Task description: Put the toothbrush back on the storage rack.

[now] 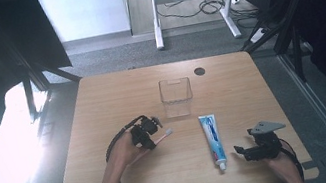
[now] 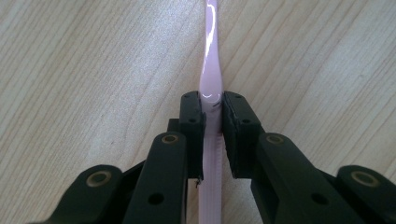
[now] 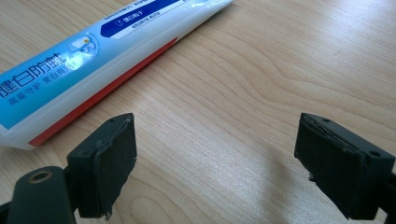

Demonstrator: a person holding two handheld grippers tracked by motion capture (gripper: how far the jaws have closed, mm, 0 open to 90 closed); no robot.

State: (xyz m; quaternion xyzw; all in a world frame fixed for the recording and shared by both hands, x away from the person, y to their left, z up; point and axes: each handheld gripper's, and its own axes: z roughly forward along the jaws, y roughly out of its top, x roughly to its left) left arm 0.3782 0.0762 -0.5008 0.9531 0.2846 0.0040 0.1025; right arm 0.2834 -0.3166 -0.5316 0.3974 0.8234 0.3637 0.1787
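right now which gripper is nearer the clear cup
Left. The left gripper sits just below and left of the clear cup, its jaws closed around a pink toothbrush. The right gripper stands open near the table's front right, past the toothpaste tube.

Table (image 1: 117, 99): pale wood-grain top, matt, smooth, fine darker streaks running along it. Toothbrush (image 2: 211, 60): pink plastic handle, glossy and faintly translucent with a bright highlight, held between the matt black, rubbery-looking pads of the left gripper (image 2: 212, 100), whose smooth black plastic links carry brass-coloured rivets; toothpaste tube (image 3: 93, 51): glossy printed plastic film in blue, white and red. Box (image 1: 175, 91): clear, glassy-looking plastic; right gripper (image 3: 217, 140): pads matt black, slightly frayed at the edges.
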